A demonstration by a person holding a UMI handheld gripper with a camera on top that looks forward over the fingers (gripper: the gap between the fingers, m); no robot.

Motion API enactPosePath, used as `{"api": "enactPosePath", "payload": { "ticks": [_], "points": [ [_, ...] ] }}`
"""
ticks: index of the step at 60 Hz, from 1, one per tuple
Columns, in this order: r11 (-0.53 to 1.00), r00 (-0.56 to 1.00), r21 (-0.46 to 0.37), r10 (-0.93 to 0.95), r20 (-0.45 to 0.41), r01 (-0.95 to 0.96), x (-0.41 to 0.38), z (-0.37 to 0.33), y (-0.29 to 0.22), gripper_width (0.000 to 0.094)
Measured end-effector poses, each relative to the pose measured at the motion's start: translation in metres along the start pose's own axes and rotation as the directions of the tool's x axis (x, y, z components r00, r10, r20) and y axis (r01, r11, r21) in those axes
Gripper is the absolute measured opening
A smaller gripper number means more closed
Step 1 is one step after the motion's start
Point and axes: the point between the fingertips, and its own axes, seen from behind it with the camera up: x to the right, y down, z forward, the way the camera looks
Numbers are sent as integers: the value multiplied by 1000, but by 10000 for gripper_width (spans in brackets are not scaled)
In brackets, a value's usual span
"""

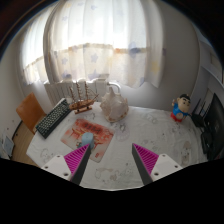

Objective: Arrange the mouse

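Note:
My gripper (111, 152) is open and empty, held above the near part of a table with a pale patterned cloth (150, 130). Its left fingertip (84, 150) is over the near edge of an orange patterned mouse mat (88, 131). A dark keyboard (54, 117) lies at an angle just left of the mat. I cannot make out a mouse; nothing stands between the fingers.
A white rounded object (115, 105) stands at the table's far middle, with a small rack-like item (84, 95) to its left. A colourful toy figure (181, 106) stands far right, next to a dark object (213, 118). A brown board (30, 108) is far left. Curtains hang behind.

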Motion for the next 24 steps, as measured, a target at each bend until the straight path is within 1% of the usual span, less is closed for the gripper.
{"api": "enactPosePath", "payload": {
  "ticks": [3, 8, 18, 24],
  "points": [
    [1000, 1000, 12, -4, -21, 4, 15, -13, 1, 851],
    [1000, 999, 19, 24, -25, -24, 34, -29, 7, 851],
    [997, 993, 41, 66, -98, -62, 86, -50, 17, 852],
    [995, 989, 55, 94, -111, -89, 108, -63, 25, 851]
  ]
}}
